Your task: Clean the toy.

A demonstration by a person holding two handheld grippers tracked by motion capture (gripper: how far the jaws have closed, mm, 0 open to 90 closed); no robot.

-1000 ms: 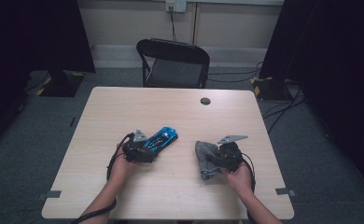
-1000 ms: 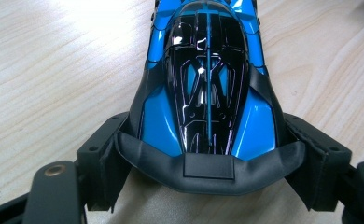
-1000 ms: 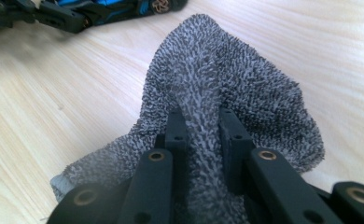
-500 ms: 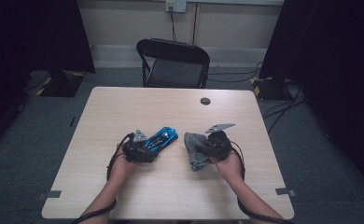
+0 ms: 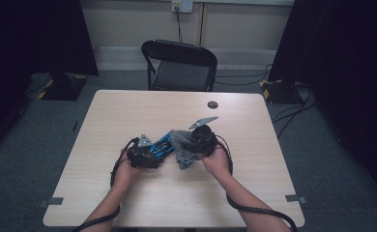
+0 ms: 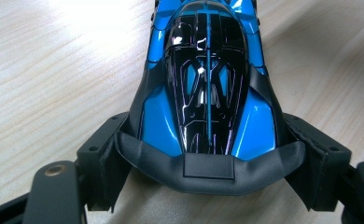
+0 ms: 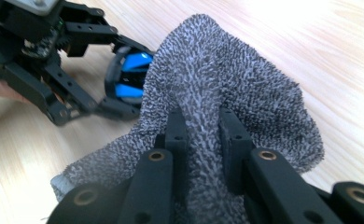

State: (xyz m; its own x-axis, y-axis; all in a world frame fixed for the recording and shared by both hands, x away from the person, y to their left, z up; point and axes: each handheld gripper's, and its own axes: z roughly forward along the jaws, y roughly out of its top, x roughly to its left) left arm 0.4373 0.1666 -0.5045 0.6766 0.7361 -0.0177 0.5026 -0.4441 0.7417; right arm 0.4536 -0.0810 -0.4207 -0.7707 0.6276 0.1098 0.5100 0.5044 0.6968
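- The left gripper (image 5: 150, 153) is seen on the left half of the light wooden table (image 5: 128, 111) in the high view, with a hand behind it and a black cable looped beside the wrist.
- Its jaws are spread wide and pressed against the two flanks of a blue toy car (image 6: 207, 88); in the left gripper view the car's black rear wing sits between them, just in front of the camera.
- The blue toy car is seen lying on the table near the middle, pointed away from the left gripper and up to the right in the high view, its glossy black canopy turned upward.
- A grey cloth (image 5: 182, 149) is seen just to the right of the car, touching or overlapping its nose end; which of the two cannot be told.
- In the right gripper view the cloth (image 7: 227, 93) is bunched into a raised fold, and part of the car's blue front is hidden behind its edge.
- The right gripper (image 5: 189, 150) is seen right of centre, with a grey three-cornered plate on top.
- Its jaws are drawn nearly together and pinch a ridge of the grey cloth between them.
- A small dark round object (image 5: 212, 104) is seen on the far part of the table, well apart from both grippers.
- A black folding chair (image 5: 179, 65) is seen beyond the far edge.
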